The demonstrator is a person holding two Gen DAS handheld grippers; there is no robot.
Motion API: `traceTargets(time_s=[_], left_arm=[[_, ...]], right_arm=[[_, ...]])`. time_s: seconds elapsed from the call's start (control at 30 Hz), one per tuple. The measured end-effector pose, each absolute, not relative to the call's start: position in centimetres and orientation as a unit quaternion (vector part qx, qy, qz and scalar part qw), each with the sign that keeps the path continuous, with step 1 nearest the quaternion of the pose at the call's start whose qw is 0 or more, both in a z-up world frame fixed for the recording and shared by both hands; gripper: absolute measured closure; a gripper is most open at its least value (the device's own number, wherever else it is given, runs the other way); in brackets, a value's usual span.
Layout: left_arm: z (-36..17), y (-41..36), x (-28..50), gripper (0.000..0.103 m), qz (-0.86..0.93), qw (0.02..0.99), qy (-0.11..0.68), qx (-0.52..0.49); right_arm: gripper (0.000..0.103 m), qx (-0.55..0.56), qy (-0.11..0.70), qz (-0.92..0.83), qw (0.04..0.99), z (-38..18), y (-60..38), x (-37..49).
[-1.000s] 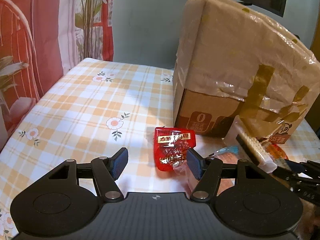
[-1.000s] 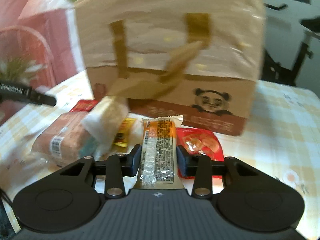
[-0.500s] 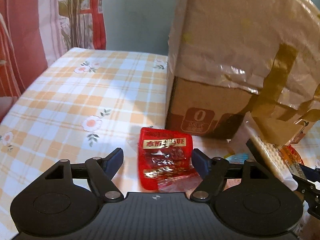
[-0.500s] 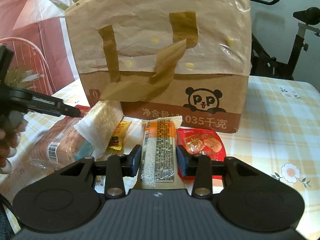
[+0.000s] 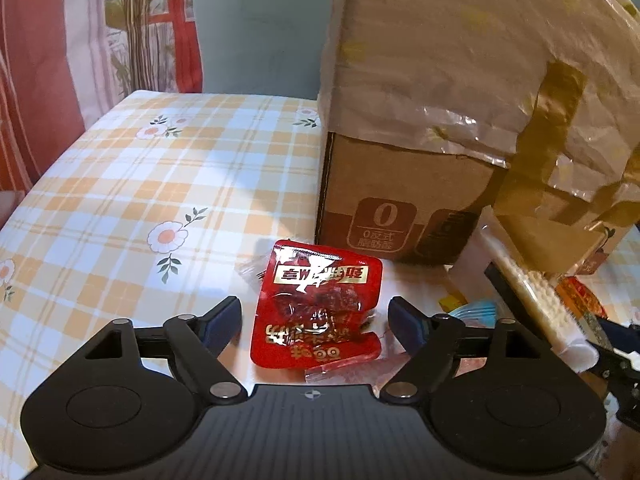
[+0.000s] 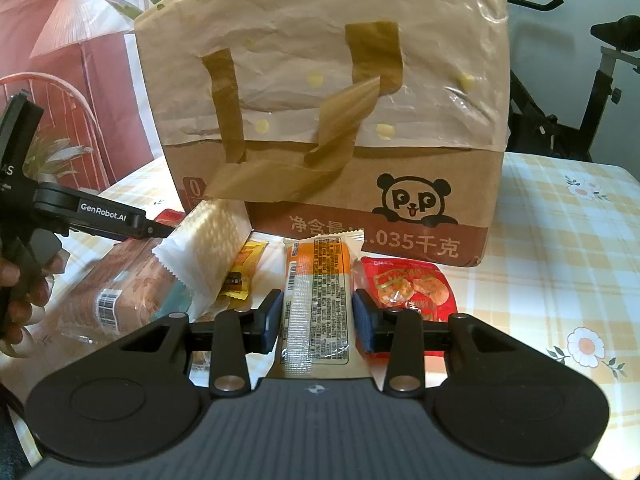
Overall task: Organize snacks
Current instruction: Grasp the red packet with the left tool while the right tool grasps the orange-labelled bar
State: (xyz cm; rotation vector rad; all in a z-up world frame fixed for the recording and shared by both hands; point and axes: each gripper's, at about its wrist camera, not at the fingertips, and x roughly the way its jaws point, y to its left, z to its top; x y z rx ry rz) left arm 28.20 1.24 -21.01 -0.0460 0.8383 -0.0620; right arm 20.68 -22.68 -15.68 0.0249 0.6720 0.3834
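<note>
Left wrist view: left gripper [image 5: 315,316] jaws have just been opening and stand wide, red snack packet [image 5: 316,312] lying between them on the checked tablecloth [image 5: 120,184], pads not touching it. Cardboard box [image 5: 440,120] just beyond.

Right wrist view: right gripper [image 6: 316,322] clamped on the orange wafer bar [image 6: 318,300]. Biscuit pack [image 6: 116,296], white-wrapped crackers [image 6: 208,248], yellow sachet [image 6: 242,276] and red cracker bag [image 6: 408,284] loose by the box. Judgement: early stage, most snacks unsorted
</note>
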Motion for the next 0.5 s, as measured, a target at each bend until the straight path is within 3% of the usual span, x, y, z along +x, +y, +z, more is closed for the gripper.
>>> traceTargets(time_s=[0.17, 0.23, 0.5], left_arm=[[-21.2, 1.4, 28.1, 0.021, -0.030, 0.915, 0.401, -0.022], [-21.2, 1.5, 27.7, 0.038, -0.033, 0.918, 0.396, -0.020], [-20.7, 2.7, 24.9, 0.047, -0.015, 0.925, 0.378, -0.028]], right_arm=[[0.063, 0.013, 0.328, 0.187, 0.926, -15.7, -22.7, 20.7], [0.063, 0.014, 0.328, 0.187, 0.926, -15.7, -22.7, 20.6], [0.063, 0.019, 0.328, 0.187, 0.926, -15.7, -22.7, 20.6]])
